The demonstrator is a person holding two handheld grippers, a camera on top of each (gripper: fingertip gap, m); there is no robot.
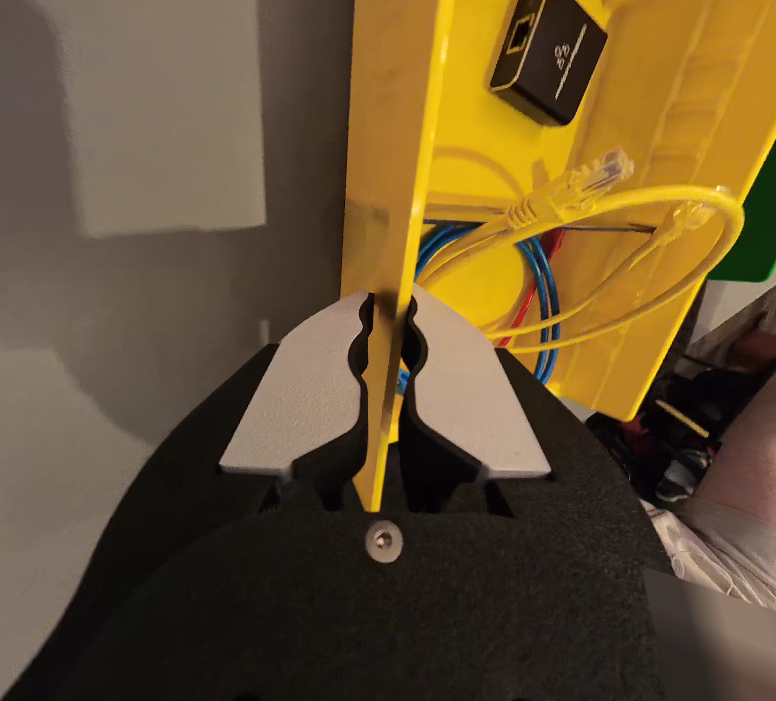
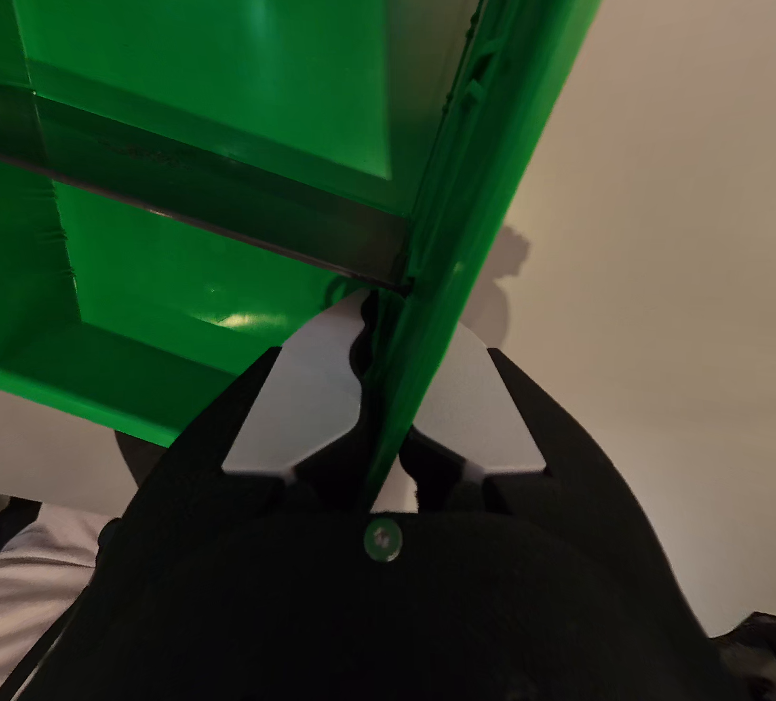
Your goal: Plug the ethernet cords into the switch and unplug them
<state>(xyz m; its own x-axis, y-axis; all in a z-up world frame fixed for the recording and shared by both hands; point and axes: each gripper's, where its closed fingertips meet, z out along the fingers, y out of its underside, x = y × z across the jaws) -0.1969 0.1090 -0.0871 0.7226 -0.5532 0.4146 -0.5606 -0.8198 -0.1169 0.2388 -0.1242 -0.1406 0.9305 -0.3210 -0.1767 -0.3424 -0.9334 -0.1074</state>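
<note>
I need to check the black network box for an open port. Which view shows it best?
The left wrist view: the black box sits inside the yellow bin, its port facing the camera. The right wrist view shows none of it.

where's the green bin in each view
Left wrist view: only a corner of the green bin shows at the right edge, behind the yellow bin.
Right wrist view: it fills the upper left, its side wall between the tool's fingers.
Shared landmark: the green bin itself.

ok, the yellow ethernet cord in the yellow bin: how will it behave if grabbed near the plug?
Probably floppy: the yellow cord lies in a loose loop. Likely light, being thin. It may drag the blue cords and red cord, which it crosses. The clear plug looks stiffer, so easier to pinch.
</note>
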